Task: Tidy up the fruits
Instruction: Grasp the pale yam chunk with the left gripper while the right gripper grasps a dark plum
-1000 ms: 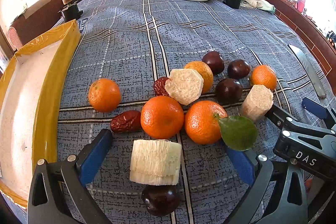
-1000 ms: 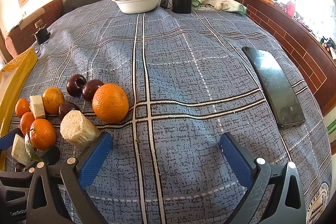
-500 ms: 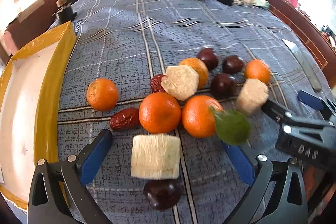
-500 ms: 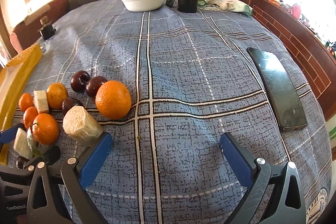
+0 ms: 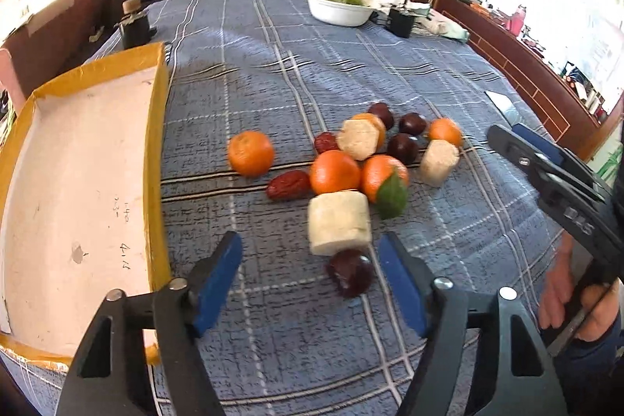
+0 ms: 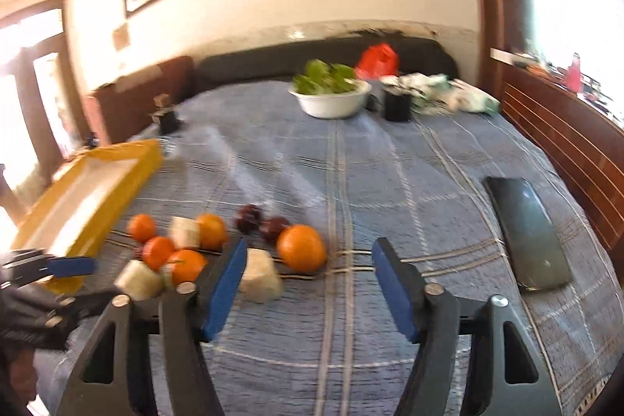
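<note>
A pile of fruit lies on the blue checked cloth: several oranges, one (image 5: pixel 250 153) apart to the left, dark plums such as the one (image 5: pixel 350 272) nearest me, red dates (image 5: pixel 288 184) and pale cut cylinder pieces (image 5: pixel 338 223). My left gripper (image 5: pixel 310 277) is open and empty, just short of the near plum. My right gripper (image 6: pixel 308 281) is open and empty, raised behind an orange (image 6: pixel 301 246) and a pale piece (image 6: pixel 260 275); it also shows at the right of the left wrist view (image 5: pixel 518 143).
A yellow-rimmed box (image 5: pixel 158 127) with a white floor lies left of the fruit. A dark phone (image 6: pixel 526 231) lies at the right. A white bowl of greens (image 5: pixel 337 11), a black cup (image 6: pixel 397 104) and cloths sit at the far end.
Both grippers have lifted and tilted back, so the fruit sits farther away in both views. The left view has swung left, showing more of the box. Both stay open.
</note>
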A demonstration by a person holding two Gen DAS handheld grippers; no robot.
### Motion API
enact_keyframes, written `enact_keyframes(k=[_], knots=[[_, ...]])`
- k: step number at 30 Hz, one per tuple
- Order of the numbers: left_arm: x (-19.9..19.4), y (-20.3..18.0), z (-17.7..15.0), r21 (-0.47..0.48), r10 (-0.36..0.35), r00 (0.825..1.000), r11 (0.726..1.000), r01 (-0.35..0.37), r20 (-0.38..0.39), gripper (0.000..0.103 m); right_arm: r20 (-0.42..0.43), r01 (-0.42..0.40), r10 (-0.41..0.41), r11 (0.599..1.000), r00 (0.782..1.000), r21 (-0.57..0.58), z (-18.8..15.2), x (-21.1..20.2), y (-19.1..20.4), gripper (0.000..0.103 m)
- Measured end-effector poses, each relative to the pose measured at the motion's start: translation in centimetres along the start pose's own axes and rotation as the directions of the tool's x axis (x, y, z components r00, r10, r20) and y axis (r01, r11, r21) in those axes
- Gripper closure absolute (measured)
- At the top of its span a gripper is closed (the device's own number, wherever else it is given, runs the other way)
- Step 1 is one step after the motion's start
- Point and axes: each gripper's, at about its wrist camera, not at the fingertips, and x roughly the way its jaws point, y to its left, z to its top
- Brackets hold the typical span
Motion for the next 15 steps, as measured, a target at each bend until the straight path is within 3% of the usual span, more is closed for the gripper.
enact_keyframes(k=[2,5,9,11,13,15], knots=[[0.1,-0.2,-0.1,-0.003,-0.012,1.0,1.0,0.012,-0.001,0.032,-0.005,-0.031,0.031,1.0,0.999,0.0,0.1,0.1,0.2,0.045],[0.4,-1.1,0.1,0.028,-0.012,1.0,1.0,0.012,0.013,0.033,-0.034,-0.094,0.095,0.995,0.995,0.034,0.1,0.5,-0.3,0.064],[1.3,-1.7,0.5,0.041,-0.016,1.0,0.999,0.016,-0.004,0.05,-0.044,-0.12,0.122,0.992,0.992,0.04,-0.1,0.6,-0.4,0.067],[2.0,-1.7,0.7,0.039,-0.016,1.0,0.999,0.016,-0.014,0.051,-0.046,-0.121,0.124,0.991,0.991,0.047,-0.2,0.6,-0.5,0.067],[2.5,-1.6,0.9,0.031,-0.033,0.999,0.999,0.034,-0.031,0.064,-0.052,-0.128,0.131,0.99,0.99,0.063,-0.2,0.7,-0.8,0.067],[3.2,-1.3,1.1,0.016,-0.066,0.996,0.998,0.067,-0.055,0.067,-0.061,-0.134,0.139,0.988,0.988,0.08,-0.2,0.9,-1.1,0.067]])
